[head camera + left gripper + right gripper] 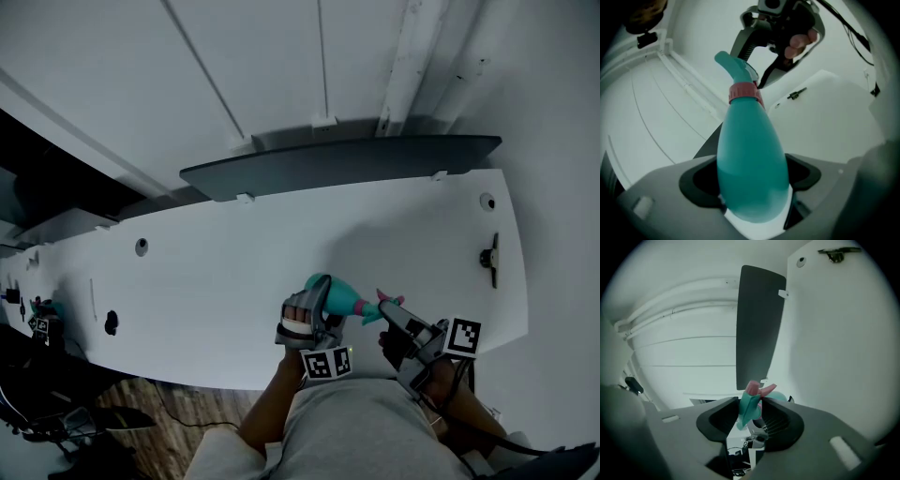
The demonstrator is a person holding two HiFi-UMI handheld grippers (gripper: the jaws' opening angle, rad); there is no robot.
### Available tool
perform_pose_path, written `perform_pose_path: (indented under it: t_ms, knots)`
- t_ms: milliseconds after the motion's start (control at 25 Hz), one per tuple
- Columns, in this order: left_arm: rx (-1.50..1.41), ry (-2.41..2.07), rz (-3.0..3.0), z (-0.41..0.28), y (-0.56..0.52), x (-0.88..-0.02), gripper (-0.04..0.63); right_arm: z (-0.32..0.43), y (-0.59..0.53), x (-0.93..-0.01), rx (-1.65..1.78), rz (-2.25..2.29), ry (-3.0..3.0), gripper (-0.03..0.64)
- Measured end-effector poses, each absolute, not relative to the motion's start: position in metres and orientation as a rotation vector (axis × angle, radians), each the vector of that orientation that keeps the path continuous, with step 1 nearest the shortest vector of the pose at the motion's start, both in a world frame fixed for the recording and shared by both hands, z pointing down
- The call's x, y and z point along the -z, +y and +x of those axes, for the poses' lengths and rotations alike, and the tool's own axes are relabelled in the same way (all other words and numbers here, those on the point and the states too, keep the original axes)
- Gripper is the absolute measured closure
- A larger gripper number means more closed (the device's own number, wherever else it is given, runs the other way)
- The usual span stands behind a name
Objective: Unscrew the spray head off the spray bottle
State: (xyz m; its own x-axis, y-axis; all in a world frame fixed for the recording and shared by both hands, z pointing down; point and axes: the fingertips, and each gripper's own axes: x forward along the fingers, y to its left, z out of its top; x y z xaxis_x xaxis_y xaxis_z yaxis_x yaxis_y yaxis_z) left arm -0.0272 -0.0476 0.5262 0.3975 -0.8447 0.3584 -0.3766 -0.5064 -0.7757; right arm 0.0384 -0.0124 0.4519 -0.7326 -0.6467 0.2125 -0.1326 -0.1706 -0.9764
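A teal spray bottle point(323, 292) lies sideways above the white table point(234, 272), neck pointing right. My left gripper point(302, 317) is shut on its fat body point(750, 159), whose pink collar point(744, 91) and teal spray head point(736, 68) point away from me. My right gripper point(386, 307) meets the bottle from the right. Its jaws stand on either side of the spray head point(750, 406), close to it, and I see no firm press. The pink tip point(761, 390) sticks out past those jaws. A hand holds the right gripper point(759, 65).
A dark grey panel point(337, 164) runs along the table's far edge against the white wall. A black fitting point(489, 258) sits near the right end, a small black object point(111, 323) near the left front. The table's front edge is just under my grippers.
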Motion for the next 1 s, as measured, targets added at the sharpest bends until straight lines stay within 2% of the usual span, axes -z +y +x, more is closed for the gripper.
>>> perform_pose_path:
  t_ms: [80,200,280,360,440,520,560,680,800,1000]
  knots:
    - [1.039,1.03,-2.042,-0.029,-0.046,-0.53,0.189,0.034,-0.013,-0.448,1.935,-0.894,1.851,0.503]
    - [1.056,1.014,-2.073,-0.031,-0.042,-0.536,0.189,0.023,-0.008,-0.444,1.811,-0.881,2.246,0.508]
    - [1.066,0.985,-2.099,-0.03,-0.038,-0.541,0.189,0.018,-0.001,-0.444,1.605,-0.872,2.68,0.512]
    - [1.092,0.942,-2.108,-0.029,-0.034,-0.547,0.189,0.018,0.004,-0.447,1.154,-0.911,3.26,0.524]
    - [1.132,0.92,-2.123,-0.03,-0.032,-0.555,0.189,0.025,0.007,-0.455,0.381,-0.942,3.798,0.554]
    - [1.157,0.929,-2.146,-0.032,-0.03,-0.561,0.189,0.025,0.01,-0.46,-0.274,-0.834,4.016,0.555]
    - [1.16,0.943,-2.16,-0.033,-0.03,-0.562,0.189,0.023,0.012,-0.461,-0.44,-0.775,4.035,0.555]
    - [1.163,0.987,-2.199,-0.035,-0.031,-0.564,0.189,0.02,0.016,-0.457,-0.638,-0.705,4.01,0.555]
    - [1.172,1.029,-2.233,-0.044,-0.034,-0.566,0.189,0.023,0.017,-0.452,-0.671,-0.709,3.967,0.555]
    - [1.147,1.198,-2.344,-0.065,-0.041,-0.57,0.189,0.043,0.012,-0.426,-0.47,-0.847,3.808,0.555]
